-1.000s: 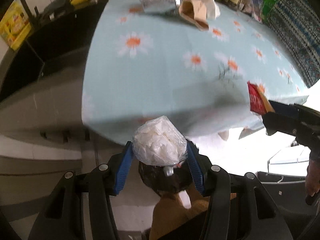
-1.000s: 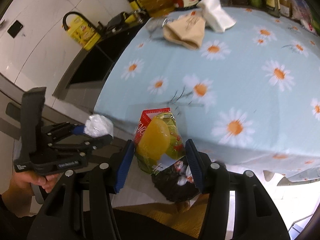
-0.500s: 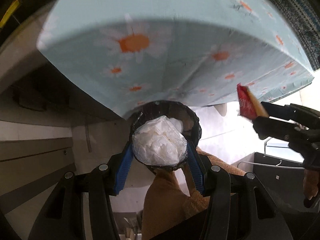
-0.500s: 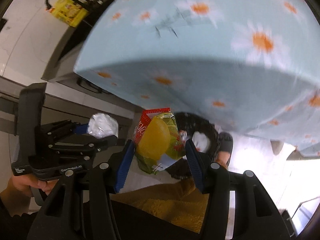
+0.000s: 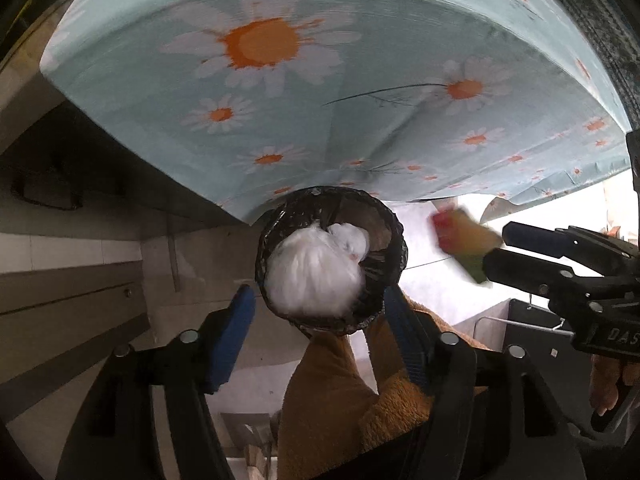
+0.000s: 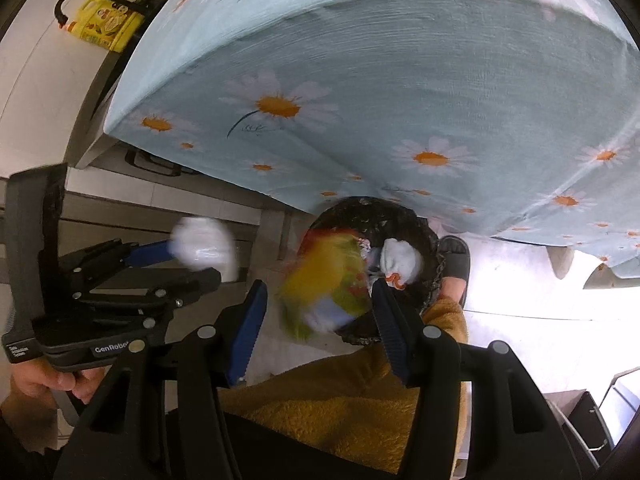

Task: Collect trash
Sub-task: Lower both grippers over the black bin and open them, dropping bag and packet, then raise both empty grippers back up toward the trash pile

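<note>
Trash falls toward a round bin lined with a black plastic bag (image 5: 394, 232), which stands on the floor just below the hanging edge of a pale blue tablecloth printed with white-and-orange daisies (image 5: 360, 120). Directly above the bin's mouth, the left gripper (image 5: 316, 308) points straight down; its blue-padded jaws have just been opening and now stand clear on either side of a crumpled white wad wrapped in clear film (image 5: 314, 276), blurred, no pad pressing on it. A smaller white scrap (image 5: 352, 240) lies inside the bin beside it.

Over the bin's near rim, the right gripper (image 6: 318, 308) holds its jaws apart as well — they have just been opening — and a blurred yellow, green and red snack packet (image 6: 324, 280) sits between them; whether a pad touches it cannot be told. Print on the packet is too smeared to read. Beside it in the bin rests white crumpled paper (image 6: 400, 260).

Writing shows on the tools only: "GenRobot", partly cut off, on the left gripper's body in the right wrist view, and "DAS" on the right one's in the left wrist view. Left of the bin and well apart, a yellow labelled jug (image 6: 104, 26) sits by the wall, its label illegible.
</note>
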The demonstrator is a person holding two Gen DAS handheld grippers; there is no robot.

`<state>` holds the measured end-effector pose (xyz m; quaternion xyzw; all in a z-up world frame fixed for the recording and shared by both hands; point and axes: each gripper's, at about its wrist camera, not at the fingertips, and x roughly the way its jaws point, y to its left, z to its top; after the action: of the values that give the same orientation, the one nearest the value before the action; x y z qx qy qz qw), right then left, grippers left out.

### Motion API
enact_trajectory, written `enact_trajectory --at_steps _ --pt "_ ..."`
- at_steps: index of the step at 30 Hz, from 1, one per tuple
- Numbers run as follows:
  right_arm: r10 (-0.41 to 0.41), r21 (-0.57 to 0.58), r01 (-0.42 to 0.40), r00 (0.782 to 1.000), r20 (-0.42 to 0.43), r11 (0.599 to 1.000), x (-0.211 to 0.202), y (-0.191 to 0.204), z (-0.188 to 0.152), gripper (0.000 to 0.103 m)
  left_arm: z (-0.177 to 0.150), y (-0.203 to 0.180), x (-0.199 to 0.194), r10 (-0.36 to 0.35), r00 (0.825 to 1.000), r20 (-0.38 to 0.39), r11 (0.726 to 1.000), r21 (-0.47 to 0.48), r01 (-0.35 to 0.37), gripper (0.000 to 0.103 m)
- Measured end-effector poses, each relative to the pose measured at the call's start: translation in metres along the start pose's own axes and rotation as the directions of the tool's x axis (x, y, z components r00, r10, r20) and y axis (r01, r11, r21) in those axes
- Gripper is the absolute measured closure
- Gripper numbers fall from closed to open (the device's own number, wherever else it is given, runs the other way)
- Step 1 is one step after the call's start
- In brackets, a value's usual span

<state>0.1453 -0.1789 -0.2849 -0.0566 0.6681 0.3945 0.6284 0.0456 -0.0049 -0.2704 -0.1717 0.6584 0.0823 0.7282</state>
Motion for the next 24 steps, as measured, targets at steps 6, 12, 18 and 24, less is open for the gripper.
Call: enact_trajectory --at_steps 6,12,18,24 --pt "0.008 0.038 -0.008 1.0 0.018 0.999 -0.007 -0.008 0.003 0.04 -0.002 0.004 -0.001 0.003 1.0 -0.003 1.0 -0.015 -0.003 0.038" --pt "0.005 0.035 -0.006 0.999 0.031 0.999 -0.016 -0.003 0.0 0.04 -0.004 0.004 -0.006 0.004 1.0 0.005 1.0 -0.029 -0.003 0.038" --pt "0.018 0.031 -0.019 0.998 0.054 0.999 -0.023 0.001 -0.001 0.04 -0.005 0.006 -0.022 0.0 0.999 0.038 0.999 -0.033 0.002 0.038" --pt "-0.002 0.022 0.0 0.996 0.092 1.0 -0.037 0.009 -0.003 0.04 -0.006 0.004 -0.036 -0.02 0.997 0.071 0.999 -0.034 0.023 0.038"
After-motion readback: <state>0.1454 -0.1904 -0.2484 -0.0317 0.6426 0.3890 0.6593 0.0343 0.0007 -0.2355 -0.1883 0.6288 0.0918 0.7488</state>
